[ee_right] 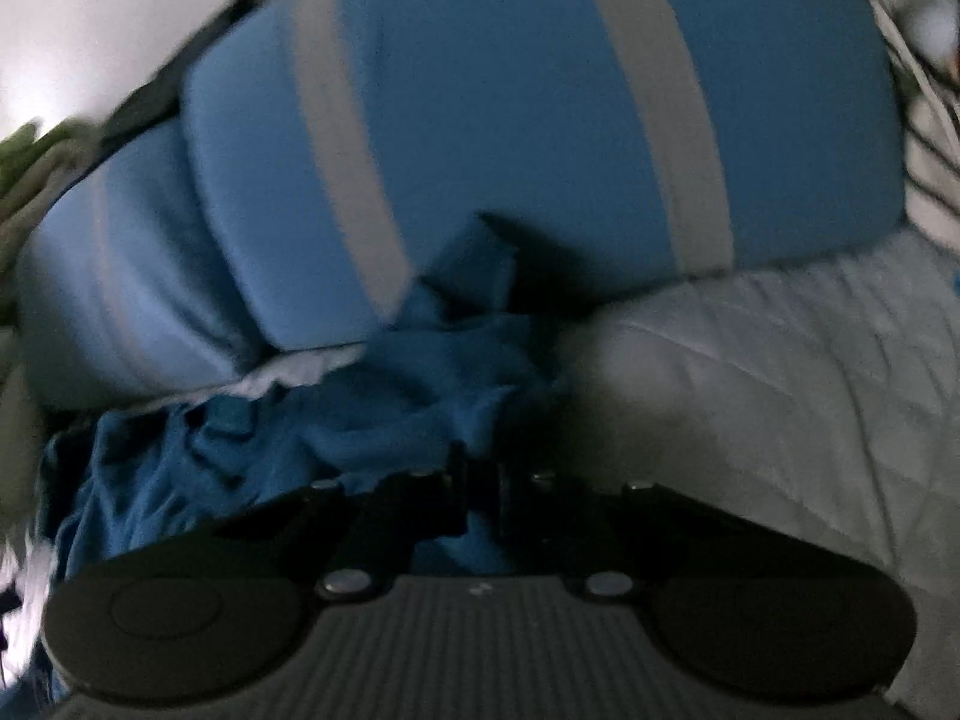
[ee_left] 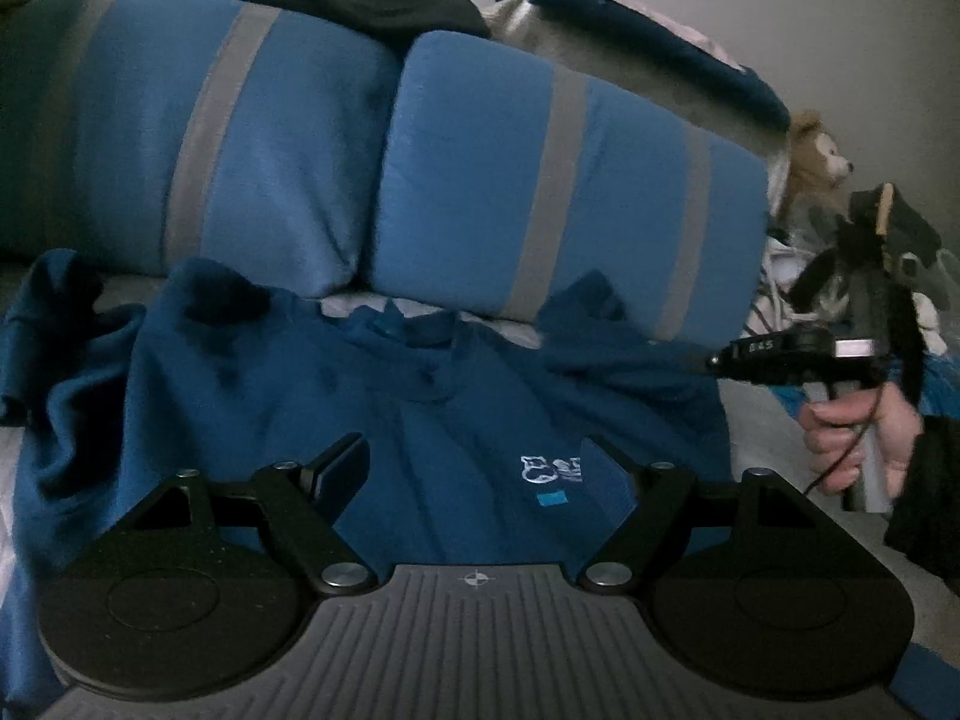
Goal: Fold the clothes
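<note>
A dark blue polo shirt [ee_left: 420, 414] lies spread face up on the bed, collar toward the pillows, with a small white logo [ee_left: 552, 468] on its chest. My left gripper [ee_left: 474, 450] hovers open over the chest, nothing between its fingers. In the left wrist view a hand [ee_left: 864, 444] holds my right gripper [ee_left: 717, 360] at the shirt's right sleeve. In the right wrist view my right gripper [ee_right: 480, 480] is shut on a bunched fold of the shirt [ee_right: 420, 372], with blue cloth showing between its fingers.
Two blue pillows with grey stripes [ee_left: 240, 138] [ee_left: 540, 180] stand right behind the shirt. Dark clothes [ee_left: 360, 0] and a blue-and-white blanket [ee_left: 660, 42] lie on top of them. A teddy bear [ee_left: 819, 156] sits at the right. The pale quilted bedcover [ee_right: 780, 372] stretches to the right.
</note>
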The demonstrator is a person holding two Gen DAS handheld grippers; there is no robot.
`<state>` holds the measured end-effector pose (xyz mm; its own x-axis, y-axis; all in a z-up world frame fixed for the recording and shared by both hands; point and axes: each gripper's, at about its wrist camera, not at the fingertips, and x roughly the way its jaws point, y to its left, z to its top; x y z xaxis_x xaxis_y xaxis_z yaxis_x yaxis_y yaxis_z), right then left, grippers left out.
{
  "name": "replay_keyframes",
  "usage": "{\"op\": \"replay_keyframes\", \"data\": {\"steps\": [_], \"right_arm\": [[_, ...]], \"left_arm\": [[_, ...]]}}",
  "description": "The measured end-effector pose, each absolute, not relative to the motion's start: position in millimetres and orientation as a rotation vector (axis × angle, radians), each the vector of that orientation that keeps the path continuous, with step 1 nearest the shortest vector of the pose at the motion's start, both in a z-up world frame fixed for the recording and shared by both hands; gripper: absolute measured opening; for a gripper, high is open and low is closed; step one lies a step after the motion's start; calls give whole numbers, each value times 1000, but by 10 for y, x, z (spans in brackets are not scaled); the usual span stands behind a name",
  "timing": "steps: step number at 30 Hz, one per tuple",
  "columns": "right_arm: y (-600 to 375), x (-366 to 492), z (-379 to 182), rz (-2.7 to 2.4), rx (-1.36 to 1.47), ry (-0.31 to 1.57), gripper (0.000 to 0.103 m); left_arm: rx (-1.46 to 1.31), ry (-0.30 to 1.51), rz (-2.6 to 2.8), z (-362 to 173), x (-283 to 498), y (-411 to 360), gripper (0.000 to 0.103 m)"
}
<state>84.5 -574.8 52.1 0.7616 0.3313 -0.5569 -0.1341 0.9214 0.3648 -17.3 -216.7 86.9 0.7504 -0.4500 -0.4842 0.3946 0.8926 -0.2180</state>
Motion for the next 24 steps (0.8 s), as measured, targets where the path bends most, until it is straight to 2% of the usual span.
{"op": "replay_keyframes", "data": {"steps": [9, 18, 20, 21, 22, 24], "right_arm": [[-5154, 116, 933, 427, 15, 643, 8], [-4801, -284, 813, 538, -196, 729, 9], [-4780, -314, 807, 535, -227, 744, 18], [-4781, -320, 817, 532, -237, 750, 38], [-4798, -322, 850, 536, -238, 753, 48], [-4846, -322, 934, 548, -231, 753, 57]], "left_arm": [[-110, 559, -447, 866, -180, -2169, 77], [-111, 559, -440, 869, -191, -2164, 77], [-113, 559, -438, 867, -191, -2159, 77], [-114, 560, -438, 868, -190, -2157, 77], [-115, 560, -437, 868, -189, -2155, 77], [-118, 560, -437, 867, -184, -2149, 77]]}}
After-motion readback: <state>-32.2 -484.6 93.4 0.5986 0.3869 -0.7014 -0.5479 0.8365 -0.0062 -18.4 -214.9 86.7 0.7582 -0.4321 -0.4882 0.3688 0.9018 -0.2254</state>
